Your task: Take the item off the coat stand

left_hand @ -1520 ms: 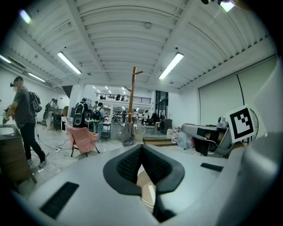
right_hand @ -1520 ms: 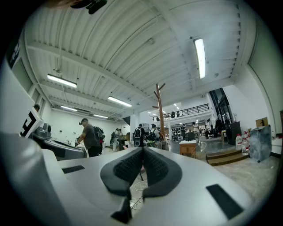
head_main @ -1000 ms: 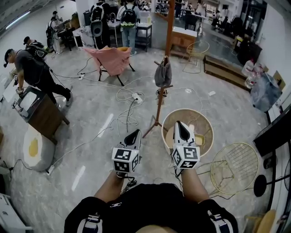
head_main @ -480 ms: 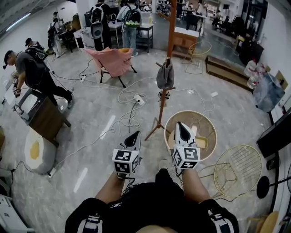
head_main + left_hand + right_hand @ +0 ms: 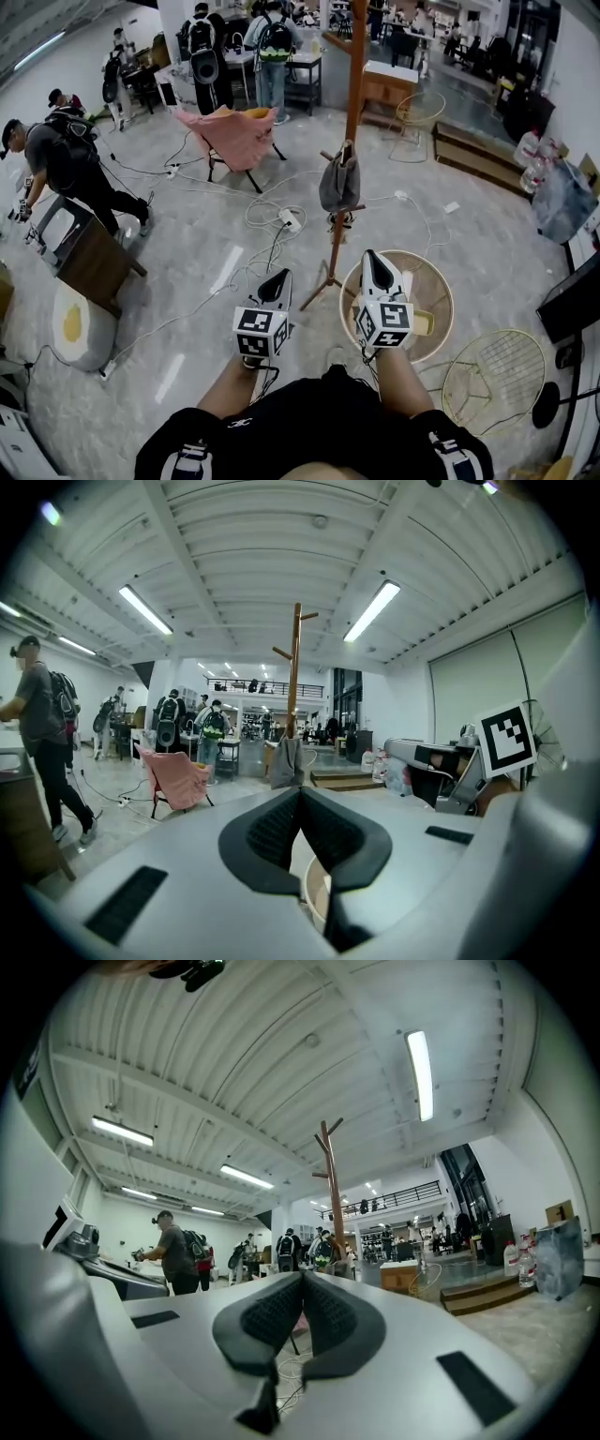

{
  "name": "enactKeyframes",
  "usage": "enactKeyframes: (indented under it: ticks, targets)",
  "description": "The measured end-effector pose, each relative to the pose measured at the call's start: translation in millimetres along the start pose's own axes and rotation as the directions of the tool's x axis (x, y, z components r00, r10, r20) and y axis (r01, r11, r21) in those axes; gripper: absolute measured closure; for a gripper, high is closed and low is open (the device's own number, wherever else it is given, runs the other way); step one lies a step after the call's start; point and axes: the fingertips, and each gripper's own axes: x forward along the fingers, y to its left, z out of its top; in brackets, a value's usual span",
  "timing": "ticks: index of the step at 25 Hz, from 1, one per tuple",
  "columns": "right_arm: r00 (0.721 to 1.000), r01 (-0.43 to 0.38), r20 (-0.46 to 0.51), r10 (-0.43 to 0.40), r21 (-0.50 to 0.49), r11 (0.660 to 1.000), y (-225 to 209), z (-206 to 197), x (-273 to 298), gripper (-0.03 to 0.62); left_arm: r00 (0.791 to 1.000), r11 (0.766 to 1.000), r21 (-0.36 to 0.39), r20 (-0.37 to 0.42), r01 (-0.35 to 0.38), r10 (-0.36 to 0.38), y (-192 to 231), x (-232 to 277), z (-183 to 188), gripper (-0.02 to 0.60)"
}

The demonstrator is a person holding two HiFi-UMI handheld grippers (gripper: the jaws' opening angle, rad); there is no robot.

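Note:
A tall wooden coat stand (image 5: 353, 112) rises from the floor ahead of me, with a grey bag (image 5: 338, 183) hanging on a low peg. Both grippers are held in front of my body, well short of the stand. The left gripper (image 5: 277, 279) is shut and empty, below and left of the bag. The right gripper (image 5: 372, 261) is also shut with nothing in it, over the basket's rim. In the left gripper view the stand (image 5: 295, 677) and bag (image 5: 285, 763) lie straight beyond the closed jaws (image 5: 300, 794). The right gripper view shows the stand (image 5: 330, 1194) above its closed jaws (image 5: 302, 1281).
A round wicker basket (image 5: 433, 281) sits on the floor by the stand's foot, and a wire chair (image 5: 494, 370) lies to its right. White cables (image 5: 272, 211) trail over the floor. A pink folding chair (image 5: 234, 136), a wooden table (image 5: 89, 262) and several people stand further off.
The view has shifted forward a little, so the stand and bag sit slightly nearer. Both grippers keep their place and stay shut.

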Motion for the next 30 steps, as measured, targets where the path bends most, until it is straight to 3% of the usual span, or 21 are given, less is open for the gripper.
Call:
enactKeyframes:
  ticks: [12,20,21,23,24,26,30]
  targets:
    - [0.997,-0.073,-0.011,0.073,-0.008,0.997,-98,6,159,0.579,0.999,0.999,-0.014,0.001,-0.039,0.039,27,176,51,0.569]
    - [0.992,-0.126,-0.027,0.125,-0.008,0.992,-120,5,232,0.577,0.999,0.998,-0.038,0.001,-0.042,0.042,55,241,66,0.569]
    - [0.988,-0.152,-0.037,0.152,-0.004,0.988,-116,2,238,0.554,0.999,0.998,-0.040,-0.005,-0.038,0.038,60,244,65,0.569]
    - [0.976,-0.206,-0.069,0.206,0.006,0.978,-103,-7,251,0.355,0.999,0.999,-0.039,-0.009,-0.031,0.031,71,249,65,0.569]
    - [0.973,-0.217,-0.084,0.217,0.007,0.976,-99,-12,258,0.305,1.000,0.999,-0.036,-0.009,-0.029,0.029,78,251,64,0.569]
    - [0.972,-0.213,-0.106,0.212,0.004,0.977,-94,-21,270,0.261,1.000,0.999,-0.032,-0.017,-0.026,0.025,91,253,62,0.569]
    - [0.967,-0.207,-0.141,0.212,0.053,0.977,-93,-37,288,0.239,0.999,0.999,-0.035,-0.021,-0.028,0.027,104,253,60,0.569]
